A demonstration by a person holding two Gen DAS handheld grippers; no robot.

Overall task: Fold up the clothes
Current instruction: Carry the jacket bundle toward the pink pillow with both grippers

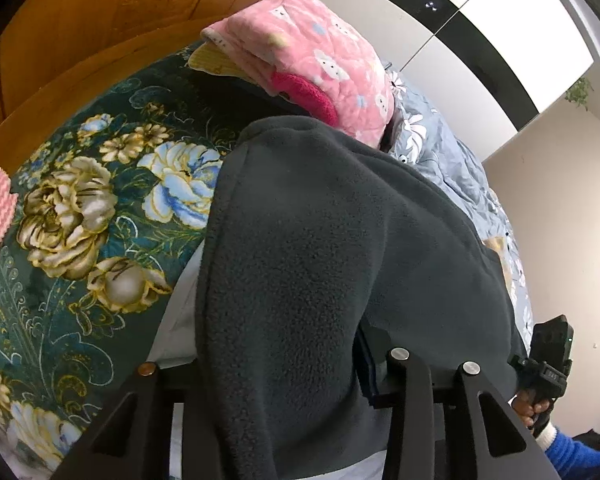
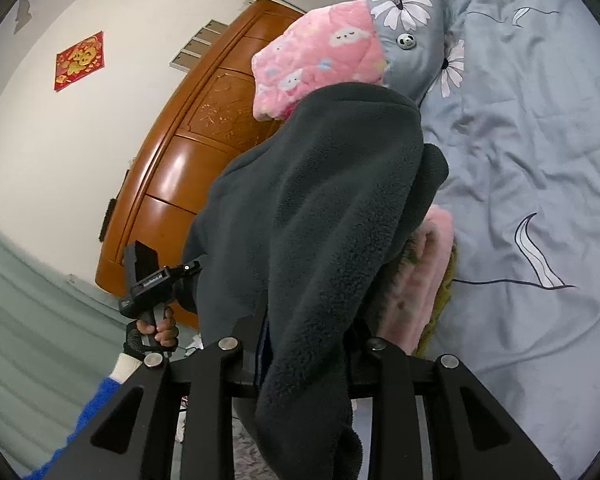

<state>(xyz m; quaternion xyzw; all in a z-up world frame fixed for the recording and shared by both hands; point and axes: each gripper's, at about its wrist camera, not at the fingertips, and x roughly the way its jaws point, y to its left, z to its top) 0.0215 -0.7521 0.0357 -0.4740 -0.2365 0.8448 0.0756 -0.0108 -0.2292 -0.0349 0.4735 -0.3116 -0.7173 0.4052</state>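
Observation:
A dark grey fleece garment (image 1: 320, 240) hangs between both grippers above the bed, and it also shows in the right wrist view (image 2: 320, 208). My left gripper (image 1: 296, 384) is shut on one edge of it; the fleece drapes over the fingers and hides the tips. My right gripper (image 2: 300, 364) is shut on the other edge, with fleece hanging down between the arms. The right gripper's body shows at the lower right of the left wrist view (image 1: 548, 356), and the left gripper's body at the lower left of the right wrist view (image 2: 148, 280).
A folded pink quilt (image 1: 316, 60) lies at the bed's head by the wooden headboard (image 1: 112, 24). A green floral blanket (image 1: 80, 208) covers the left side, a grey-blue flowered duvet (image 2: 532, 160) the right. A pink fluffy folded item (image 2: 424, 280) lies under the fleece.

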